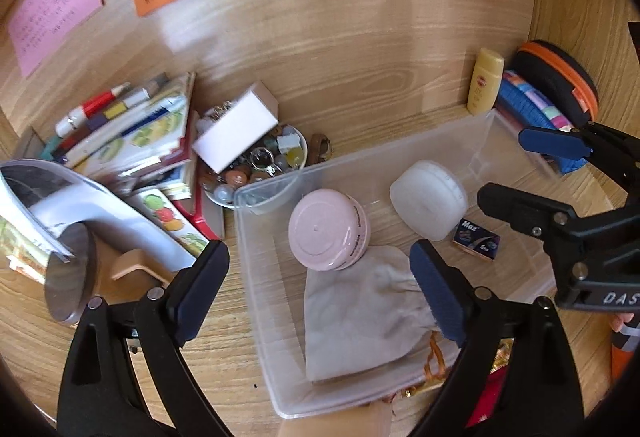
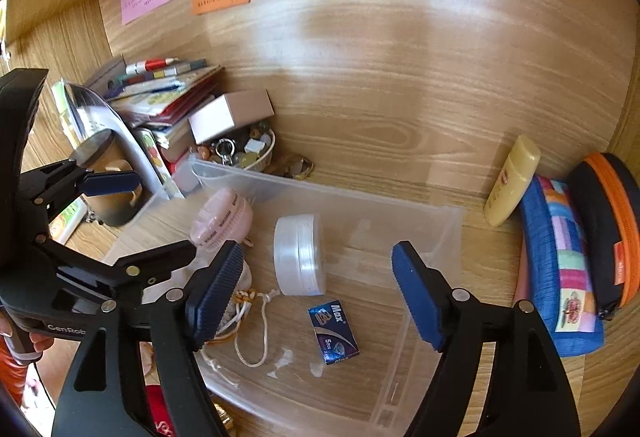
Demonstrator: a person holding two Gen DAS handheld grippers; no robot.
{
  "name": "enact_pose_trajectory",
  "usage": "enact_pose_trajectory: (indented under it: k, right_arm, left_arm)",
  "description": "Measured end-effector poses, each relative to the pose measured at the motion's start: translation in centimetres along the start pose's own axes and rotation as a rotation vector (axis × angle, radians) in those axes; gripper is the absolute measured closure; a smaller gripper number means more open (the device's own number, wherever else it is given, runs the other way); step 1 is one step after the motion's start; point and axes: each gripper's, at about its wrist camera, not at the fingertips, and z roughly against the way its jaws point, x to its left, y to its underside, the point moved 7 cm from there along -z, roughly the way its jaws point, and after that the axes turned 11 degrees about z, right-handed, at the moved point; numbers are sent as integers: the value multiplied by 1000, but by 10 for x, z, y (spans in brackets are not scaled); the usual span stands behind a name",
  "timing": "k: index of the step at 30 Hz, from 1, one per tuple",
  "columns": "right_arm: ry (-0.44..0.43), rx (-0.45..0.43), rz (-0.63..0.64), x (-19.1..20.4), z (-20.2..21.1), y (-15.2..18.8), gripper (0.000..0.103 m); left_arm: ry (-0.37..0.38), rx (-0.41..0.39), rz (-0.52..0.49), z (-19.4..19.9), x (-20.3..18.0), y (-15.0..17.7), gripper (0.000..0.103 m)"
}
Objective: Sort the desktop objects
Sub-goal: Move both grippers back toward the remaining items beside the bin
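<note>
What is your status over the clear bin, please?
Both grippers open, left and right, holding nothing. Pink jar, white jar, pouch, blue box in bin. Nothing blocking.

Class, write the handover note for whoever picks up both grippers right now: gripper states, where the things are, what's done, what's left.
Left gripper: open, empty, above the clear bin.
Right gripper: open, empty, over the same bin.
In the bin: pink jar, white jar, cloth pouch, blue Max box.
Left outside: yellow bottle, blue pencil case, orange-zip case, bowl of beads, book stack.
</note>
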Motion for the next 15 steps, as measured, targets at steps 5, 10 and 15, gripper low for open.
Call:
enact_pose_trajectory:
  k: [5, 10, 15]
  right_arm:
    - [36, -34, 17, 4, 20, -7, 27]
    - [39, -59, -4, 4, 39, -8, 20]
    - [27, -77, -27, 7, 58, -6, 19]
  left_arm:
    - [14, -53, 9, 24, 0, -1, 7]
    - [30, -96, 8, 47, -2, 1, 6]
    - [43, -127, 11, 68, 0, 7, 5]
